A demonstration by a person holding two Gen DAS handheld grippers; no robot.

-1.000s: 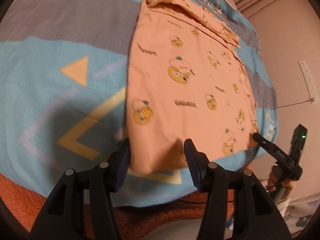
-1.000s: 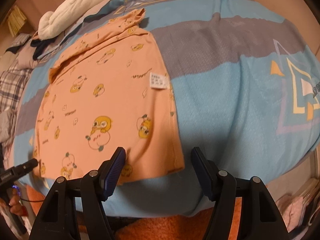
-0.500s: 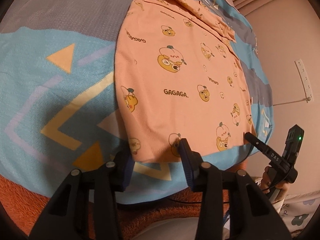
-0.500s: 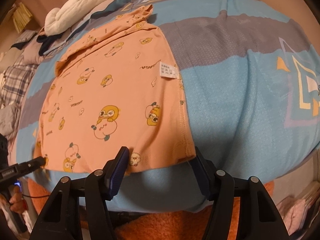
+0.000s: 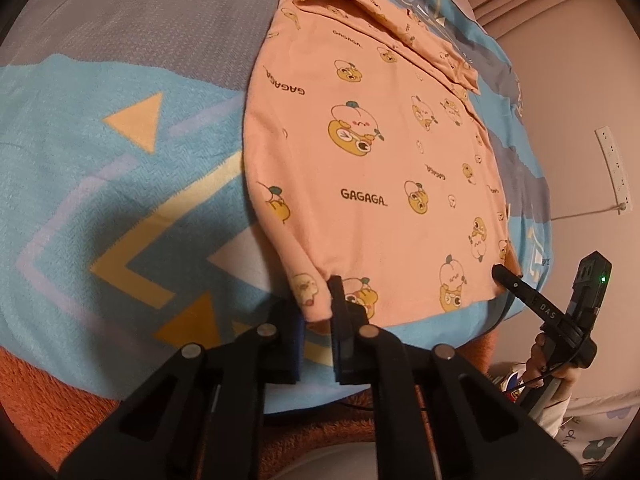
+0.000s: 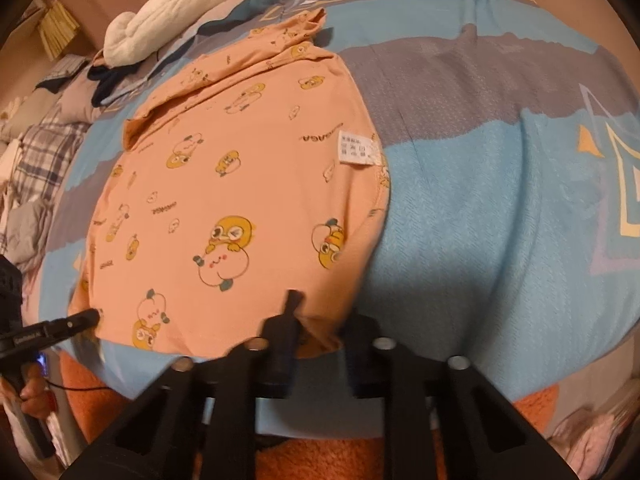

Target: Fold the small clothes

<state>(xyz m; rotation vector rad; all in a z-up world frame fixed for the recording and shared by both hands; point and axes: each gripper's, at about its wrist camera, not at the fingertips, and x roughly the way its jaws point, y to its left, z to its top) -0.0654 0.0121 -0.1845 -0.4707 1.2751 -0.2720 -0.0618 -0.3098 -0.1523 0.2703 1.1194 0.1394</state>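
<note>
left fingers (image 5: 338, 300): just closed, pinching the near hem corner of the peach shirt (image 5: 372, 152), low centre of frame
right fingers (image 6: 290, 320): just closed too, clamped on the other hem corner
shirt: flat on the blue blanket (image 5: 120, 160), collar at top
why: probably both corners held so the hem lifts evenly for a fold

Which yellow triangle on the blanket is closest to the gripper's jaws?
The darker golden triangle just left of the left gripper; the paler triangle sits much farther up the blanket.
</note>
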